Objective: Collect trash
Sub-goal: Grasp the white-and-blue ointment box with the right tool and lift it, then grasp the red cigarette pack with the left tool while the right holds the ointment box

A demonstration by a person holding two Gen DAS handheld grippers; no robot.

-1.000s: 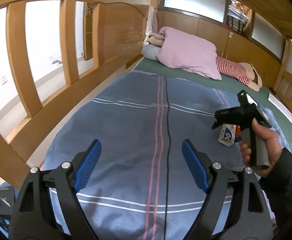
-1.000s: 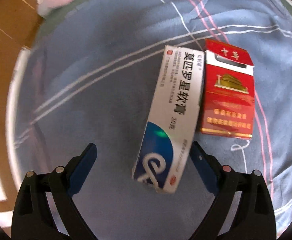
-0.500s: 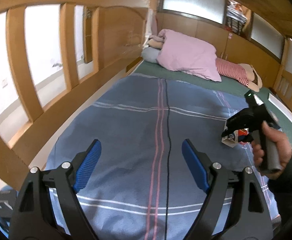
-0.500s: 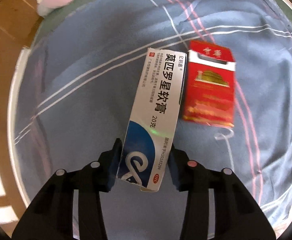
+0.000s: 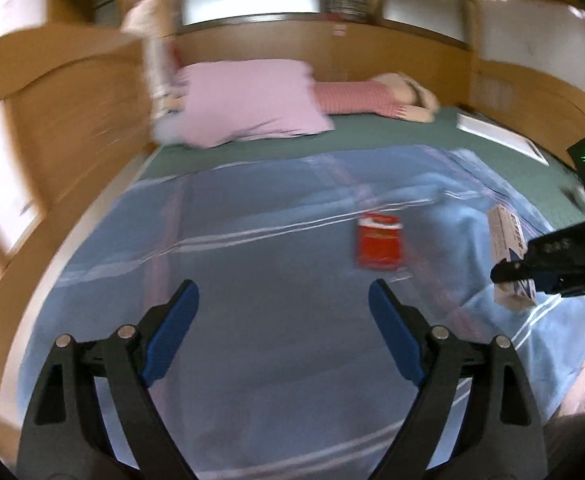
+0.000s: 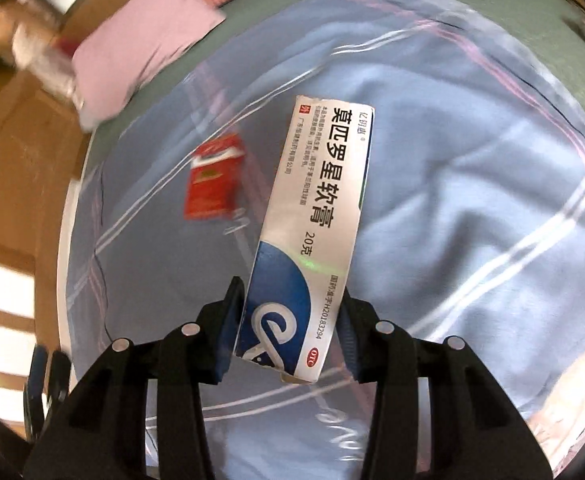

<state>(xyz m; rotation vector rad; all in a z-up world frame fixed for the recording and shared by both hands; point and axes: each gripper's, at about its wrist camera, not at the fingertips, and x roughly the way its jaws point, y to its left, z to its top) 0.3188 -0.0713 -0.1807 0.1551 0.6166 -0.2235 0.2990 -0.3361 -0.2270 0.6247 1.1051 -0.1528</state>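
My right gripper (image 6: 290, 316) is shut on a white and blue ointment box (image 6: 312, 220) and holds it above the blue striped bedspread (image 6: 452, 200). The box (image 5: 508, 240) and right gripper (image 5: 532, 276) also show at the right edge of the left wrist view. A red cigarette pack (image 5: 378, 242) lies flat on the bedspread, ahead and right of my left gripper (image 5: 282, 320), which is open and empty. The pack (image 6: 212, 182) lies left of the held box in the right wrist view.
A pink pillow (image 5: 248, 102) and a striped stuffed toy (image 5: 372, 98) lie at the head of the bed on a green sheet (image 5: 412, 136). Wooden bed rails (image 5: 32, 92) run along the left. A white flat object (image 5: 496, 134) lies at the far right.
My right gripper has closed on the ointment box and lifted it off the bedspread, away from the red pack. My left gripper has swung right, bringing the red pack into its view.
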